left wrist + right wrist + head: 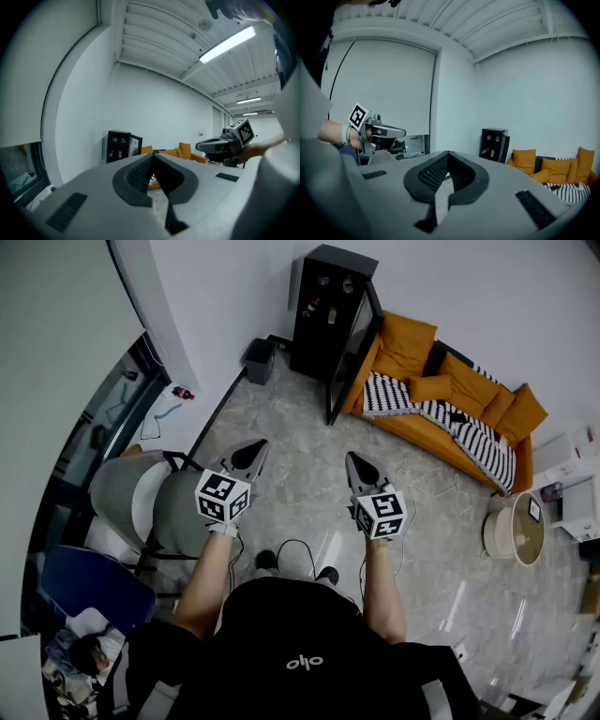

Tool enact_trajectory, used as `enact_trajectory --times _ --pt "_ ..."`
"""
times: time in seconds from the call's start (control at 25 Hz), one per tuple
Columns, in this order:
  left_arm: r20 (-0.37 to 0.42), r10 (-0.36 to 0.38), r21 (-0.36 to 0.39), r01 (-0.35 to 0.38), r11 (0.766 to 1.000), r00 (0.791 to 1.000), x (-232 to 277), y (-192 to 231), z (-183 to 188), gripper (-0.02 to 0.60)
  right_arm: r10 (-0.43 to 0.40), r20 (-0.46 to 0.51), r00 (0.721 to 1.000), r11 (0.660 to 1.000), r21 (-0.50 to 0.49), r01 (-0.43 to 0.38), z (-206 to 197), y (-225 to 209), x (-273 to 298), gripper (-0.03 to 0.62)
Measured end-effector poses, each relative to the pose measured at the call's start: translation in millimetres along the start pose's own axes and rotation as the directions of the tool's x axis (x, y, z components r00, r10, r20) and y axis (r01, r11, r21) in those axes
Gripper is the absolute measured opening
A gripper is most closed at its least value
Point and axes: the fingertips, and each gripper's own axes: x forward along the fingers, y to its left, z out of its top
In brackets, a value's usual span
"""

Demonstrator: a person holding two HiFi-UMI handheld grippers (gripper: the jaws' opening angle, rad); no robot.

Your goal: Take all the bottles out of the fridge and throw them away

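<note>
Fridge (317, 307) contents too small to identify; sofa (526, 162) right end cut off.

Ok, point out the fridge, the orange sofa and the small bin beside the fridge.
fridge (336, 261): head view, on its black top panel.
orange sofa (405, 343): head view, on a back cushion.
bin (260, 360): head view, on its dark side wall.

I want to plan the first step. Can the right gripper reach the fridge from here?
Probably not. The fridge stands far across the floor from the right gripper. Its door is open and the floor between looks free, so walking closer should do.
</note>
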Motion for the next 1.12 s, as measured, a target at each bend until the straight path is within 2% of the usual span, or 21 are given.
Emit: enact_trajectory --times 0.36,0.64,0.92,1.12 --pt "-0.022 -0.022 0.014 0.022 1.0 1.0 -13.7 33.0 -9.2 0.006 -0.001 -0.022 1.0 1.0 0.005 0.001 1.9 29.4 36.3 0.002" --pt "-0.04 -0.004 -0.013 0.003 1.0 0.999 9.3 55.6 -23.7 0.006 0.025 -0.051 0.998 0.999 -0.026 -0.027 -5.4 17.7 72.2 0.002" --pt "-0.031 0.029 -0.043 -0.03 0.999 0.999 69.9 100.6 -16.8 0.006 0.066 -0.052 0.996 0.997 -0.032 -0.067 -7.4 -30.2 142.4 0.002" --pt "-0.044 0.044 -0.033 -0.045 0.998 0.998 141.7 129.2 -2.6 0.006 0.078 -0.041 0.996 0.997 -0.024 -0.079 6.6 -93.3 191.8 0.002"
